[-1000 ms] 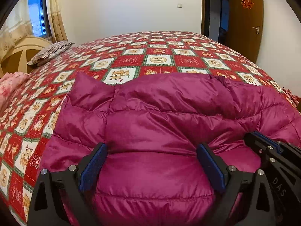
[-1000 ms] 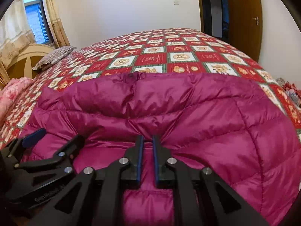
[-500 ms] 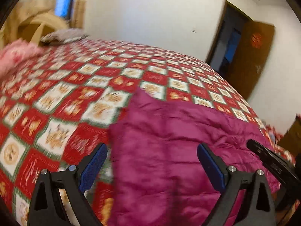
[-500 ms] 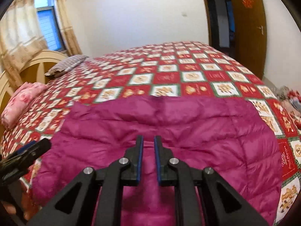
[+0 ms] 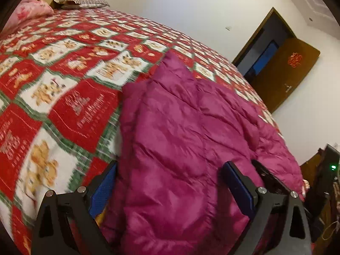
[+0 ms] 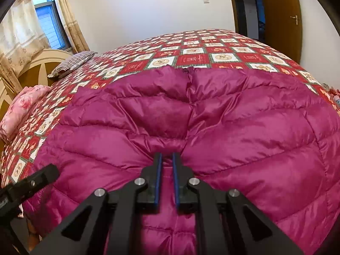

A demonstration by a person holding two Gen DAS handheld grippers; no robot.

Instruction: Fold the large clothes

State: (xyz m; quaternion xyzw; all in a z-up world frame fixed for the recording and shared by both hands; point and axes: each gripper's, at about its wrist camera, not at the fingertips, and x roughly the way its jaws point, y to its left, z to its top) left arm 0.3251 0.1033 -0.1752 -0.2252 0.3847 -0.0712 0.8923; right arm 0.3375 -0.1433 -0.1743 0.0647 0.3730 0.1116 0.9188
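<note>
A magenta quilted down jacket lies spread on the bed near its front edge; it also shows in the left wrist view. My right gripper is shut on a pinch of the jacket's fabric at its near middle. My left gripper is open, its jaws wide apart astride the jacket's left edge. Its tip shows at the lower left of the right wrist view.
The bed carries a red, white and green patchwork quilt. A striped pillow and a pink folded blanket lie by the wooden headboard. A brown door stands open at the right.
My left gripper has swung left to the jacket's left edge and tilted, still open. My right gripper stays shut on the fabric and has moved back in over the jacket.
</note>
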